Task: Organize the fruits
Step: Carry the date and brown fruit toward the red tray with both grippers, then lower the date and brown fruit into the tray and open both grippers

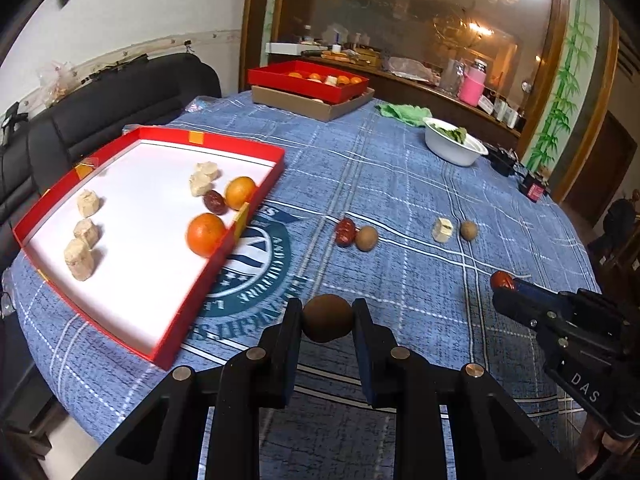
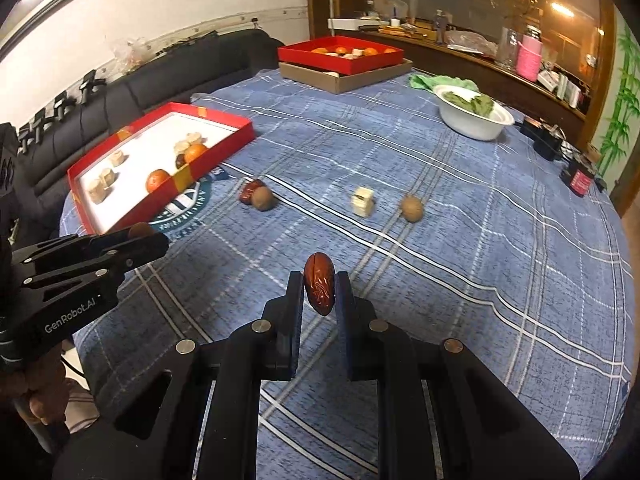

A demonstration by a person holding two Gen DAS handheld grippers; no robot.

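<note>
My left gripper is shut on a round brown fruit, held above the blue cloth just right of the red tray. The tray holds two oranges, a red date and several pale pastry blocks. My right gripper is shut on a wrinkled red date; in the left wrist view it enters from the right edge with the date at its tip. On the cloth lie a date beside a brown fruit, a pastry block and another brown fruit.
A second red tray with oranges sits on a brown box lid at the table's far side. A white bowl of greens and a green cloth stand far right. A black sofa runs along the left edge.
</note>
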